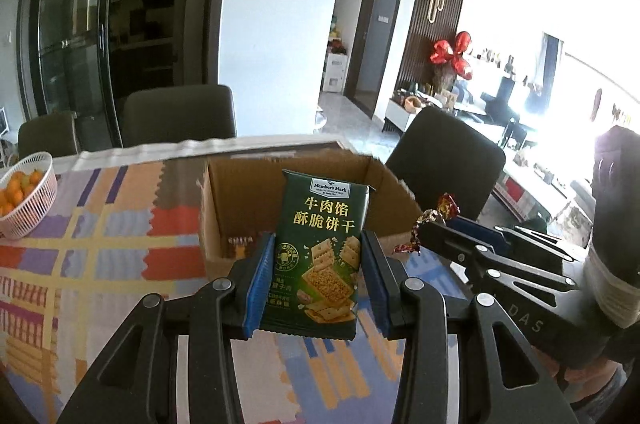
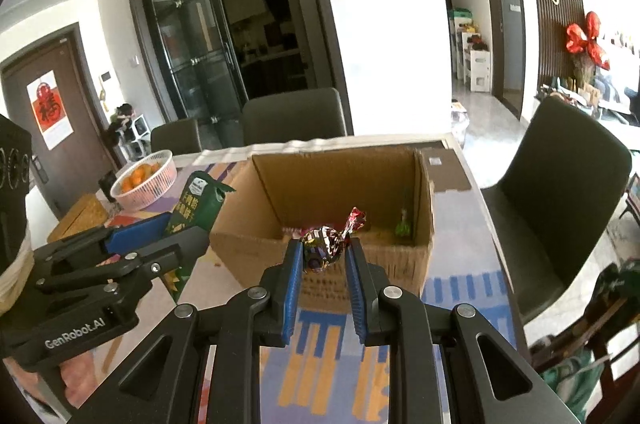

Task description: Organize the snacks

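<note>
Above the near edge of the open cardboard box [image 2: 340, 191], both grippers hold snacks off the surface: the left gripper [image 1: 318, 276] has its jaws closed on the lower half of a green cracker packet [image 1: 322, 248], which stands upright between the blue pads, and the right gripper [image 2: 323, 260] has its jaws pinched narrow around a foil-wrapped candy [image 2: 324, 244] with a twisted red tail. Neither snack is in the box yet; a few small wrapped items already lie on its bottom. The likely risks, as I judge them: the packet is tall and held low, so it could tip or catch its top on the box's near wall if lowered too close to it; the slick, rounded candy could squirt out of the pads short of the opening; and the two grippers are near each other, so moving both into the box at once could make them collide. A patchwork-patterned cloth [image 1: 100, 236] in orange, blue and yellow covers the surface, with a white basket of oranges [image 2: 144, 179] at the far left. Dark chairs [image 2: 294, 115] stand around it, with glass doors and a bright living area beyond.
</note>
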`<state>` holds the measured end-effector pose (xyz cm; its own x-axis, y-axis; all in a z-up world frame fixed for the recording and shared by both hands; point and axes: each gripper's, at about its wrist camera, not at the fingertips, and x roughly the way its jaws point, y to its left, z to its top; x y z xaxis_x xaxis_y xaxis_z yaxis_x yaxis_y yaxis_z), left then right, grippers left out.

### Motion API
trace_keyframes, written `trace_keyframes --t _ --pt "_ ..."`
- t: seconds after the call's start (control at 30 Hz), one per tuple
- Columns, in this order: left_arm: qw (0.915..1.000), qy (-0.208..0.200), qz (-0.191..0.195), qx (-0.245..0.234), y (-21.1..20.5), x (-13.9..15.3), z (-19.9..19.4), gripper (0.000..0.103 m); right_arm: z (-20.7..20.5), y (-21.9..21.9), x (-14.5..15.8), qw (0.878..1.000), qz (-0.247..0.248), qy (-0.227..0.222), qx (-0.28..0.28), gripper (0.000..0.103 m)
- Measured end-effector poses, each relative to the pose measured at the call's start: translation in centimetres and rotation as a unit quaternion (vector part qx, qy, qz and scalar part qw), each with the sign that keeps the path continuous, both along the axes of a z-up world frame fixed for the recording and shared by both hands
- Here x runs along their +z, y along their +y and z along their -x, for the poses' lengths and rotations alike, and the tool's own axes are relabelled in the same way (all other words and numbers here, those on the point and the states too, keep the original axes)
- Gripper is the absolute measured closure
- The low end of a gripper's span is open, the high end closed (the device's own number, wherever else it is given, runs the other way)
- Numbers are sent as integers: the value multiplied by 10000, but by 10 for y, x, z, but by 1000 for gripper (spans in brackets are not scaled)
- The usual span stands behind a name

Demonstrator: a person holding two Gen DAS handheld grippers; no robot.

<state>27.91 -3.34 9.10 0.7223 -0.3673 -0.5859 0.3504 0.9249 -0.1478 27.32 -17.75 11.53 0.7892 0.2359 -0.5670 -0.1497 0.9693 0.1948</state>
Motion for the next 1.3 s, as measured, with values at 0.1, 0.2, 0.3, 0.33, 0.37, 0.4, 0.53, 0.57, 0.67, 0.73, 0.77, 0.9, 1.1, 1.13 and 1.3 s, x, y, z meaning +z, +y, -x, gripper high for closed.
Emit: trace_keyframes --t 0.1,0.2,0.3,0.33,0.37,0.4,0.53,0.57,0.67,0.73,0.77,0.9,1.1,1.13,1.3 --pt "10000 5 30 7 0 5 -12 60 -6 -1 7 10000 14 -87 -31 80" --pt "10000 19 46 24 1 9 -23 60 -14 -2 14 9999 10 -157 -59 80" --pt "9999 77 86 33 1 15 -37 60 -24 -2 23 9997 37 -229 -74 80" --pt "9999 81 54 50 1 17 -42 60 -28 -3 25 9997 39 -226 -86 80" --pt "9999 84 32 68 1 18 -45 60 -32 -4 28 9997 30 -231 -95 80" --pt "9999 98 22 73 1 19 -49 60 -36 -4 30 9997 44 -233 -98 80" --pt "9997 212 -33 110 1 19 -65 60 -55 -4 32 9997 115 -157 -144 80" --pt "9996 258 -55 125 0 18 -69 60 -59 -5 32 9997 140 -142 -159 80" --pt "9990 381 -155 169 -2 13 -80 60 -72 -4 28 9996 210 20 -165 80" --pt "9984 484 -208 190 -4 9 -87 60 -79 -4 25 9995 213 143 -175 80" --pt "9979 570 -255 194 -5 7 -92 60 -82 -5 22 9994 208 191 -181 80" --pt "9965 532 -478 431 -6 3 -96 46 -93 -6 16 9988 261 303 -287 73" --pt "9935 176 -800 795 -1 5 -73 43 -82 -12 13 9974 386 258 -559 55" --pt "9932 109 -824 814 -1 6 -68 41 -78 -12 14 9972 398 238 -587 51" --pt "9926 -158 -812 894 2 13 -40 36 -57 -11 18 9977 365 75 -571 43"
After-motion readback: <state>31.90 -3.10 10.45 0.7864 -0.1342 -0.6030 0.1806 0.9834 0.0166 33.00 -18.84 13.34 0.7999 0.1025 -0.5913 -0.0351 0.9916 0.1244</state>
